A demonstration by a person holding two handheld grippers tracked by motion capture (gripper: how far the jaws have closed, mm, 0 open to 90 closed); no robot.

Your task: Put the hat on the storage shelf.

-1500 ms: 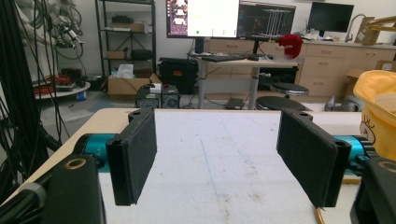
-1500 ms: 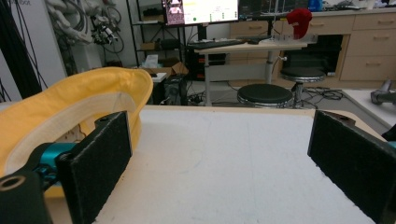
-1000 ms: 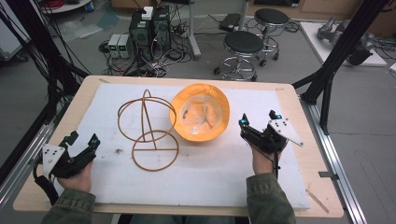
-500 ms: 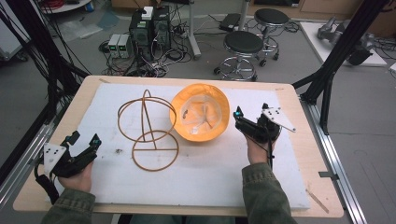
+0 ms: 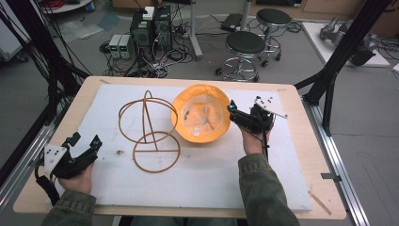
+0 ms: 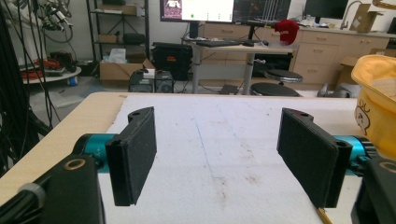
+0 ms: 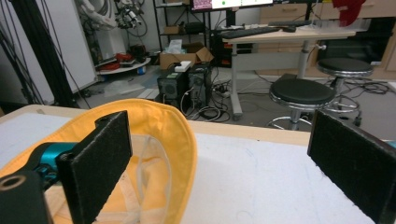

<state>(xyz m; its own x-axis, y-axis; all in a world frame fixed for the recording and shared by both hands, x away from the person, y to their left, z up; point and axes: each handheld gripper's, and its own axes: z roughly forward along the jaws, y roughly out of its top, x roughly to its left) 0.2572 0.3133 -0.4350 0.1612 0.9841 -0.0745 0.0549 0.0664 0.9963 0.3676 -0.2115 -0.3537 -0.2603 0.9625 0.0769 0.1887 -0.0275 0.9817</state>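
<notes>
High view: right gripper wide open, empty, at yellow hat rim

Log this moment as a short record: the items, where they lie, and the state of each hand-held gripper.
surface: white mat on a wooden table
hat: yellow hat, brim up, at mid-table
stand: brown wire stand lying left of the hat, close beside it
right hand-held gripper: right hand-held gripper open, at the hat's right rim; one jaw over the brim, the other outside it
left hand-held gripper: left hand-held gripper open, near the table's left front, holding nothing
grasp: hat not yet clamped
</notes>
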